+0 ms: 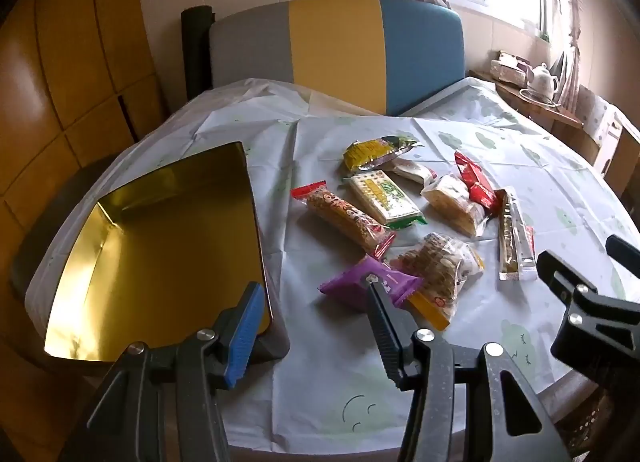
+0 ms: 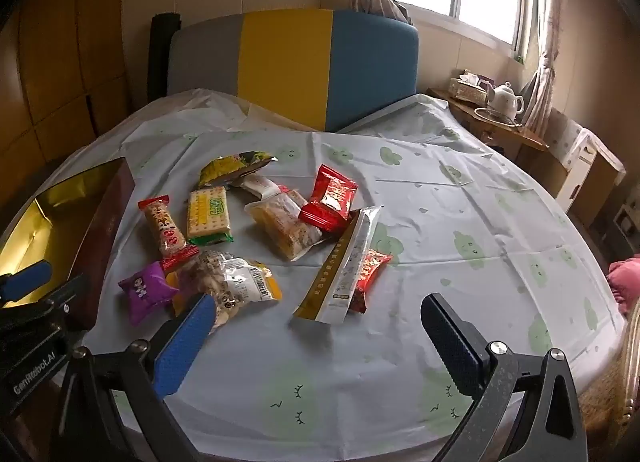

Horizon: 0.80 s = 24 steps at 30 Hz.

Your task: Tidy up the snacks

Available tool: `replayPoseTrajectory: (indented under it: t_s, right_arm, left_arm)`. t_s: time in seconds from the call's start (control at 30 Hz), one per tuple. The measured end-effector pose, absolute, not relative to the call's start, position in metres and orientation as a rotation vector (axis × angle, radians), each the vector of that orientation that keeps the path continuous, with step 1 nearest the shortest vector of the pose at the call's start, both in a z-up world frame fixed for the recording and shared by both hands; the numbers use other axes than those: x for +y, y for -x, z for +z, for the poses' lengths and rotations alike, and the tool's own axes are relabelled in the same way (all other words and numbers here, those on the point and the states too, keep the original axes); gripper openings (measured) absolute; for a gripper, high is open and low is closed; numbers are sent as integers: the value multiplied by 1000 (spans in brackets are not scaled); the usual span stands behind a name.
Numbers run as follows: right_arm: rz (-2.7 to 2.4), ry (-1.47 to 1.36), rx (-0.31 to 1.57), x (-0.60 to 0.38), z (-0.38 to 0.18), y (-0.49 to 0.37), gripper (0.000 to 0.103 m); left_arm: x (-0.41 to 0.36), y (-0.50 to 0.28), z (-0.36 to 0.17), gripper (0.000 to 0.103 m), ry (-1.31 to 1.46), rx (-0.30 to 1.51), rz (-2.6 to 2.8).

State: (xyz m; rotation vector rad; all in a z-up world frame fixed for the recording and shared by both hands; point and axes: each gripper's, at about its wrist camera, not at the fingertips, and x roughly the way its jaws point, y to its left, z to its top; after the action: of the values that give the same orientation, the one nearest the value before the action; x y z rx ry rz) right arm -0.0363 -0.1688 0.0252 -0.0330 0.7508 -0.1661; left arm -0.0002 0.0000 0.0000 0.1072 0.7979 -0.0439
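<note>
Several wrapped snacks lie in a loose pile on the table. Among them are a purple packet (image 1: pixel 370 286) (image 2: pixel 147 292), a clear bag of round crackers (image 1: pixel 438 268) (image 2: pixel 230 282), a long biscuit pack with red ends (image 1: pixel 344 217) (image 2: pixel 166 227), a green-and-yellow cracker pack (image 1: pixel 382 194) (image 2: pixel 209 211), a red packet (image 2: pixel 330 197) and a long gold-edged stick pack (image 2: pixel 346 270). An empty gold-lined tin box (image 1: pixel 160 246) (image 2: pixel 48 217) stands left of the pile. My left gripper (image 1: pixel 312 298) is open and empty, just in front of the purple packet. My right gripper (image 2: pixel 316 314) is open and empty, in front of the stick pack.
A pale tablecloth with green cloud prints (image 2: pixel 460 221) covers the round table. A grey, yellow and blue chair back (image 1: pixel 340 49) stands behind it. A side table with a white teapot (image 2: pixel 506 97) is at the far right under the window.
</note>
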Motion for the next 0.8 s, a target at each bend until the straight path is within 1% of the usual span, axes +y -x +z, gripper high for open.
replayPoseTrajectory:
  t_s: [0.8]
  right_arm:
    - [-171,17,742,-181,24,30,103]
  left_arm:
    - [-11,-3,-2,54,-119,794,-64]
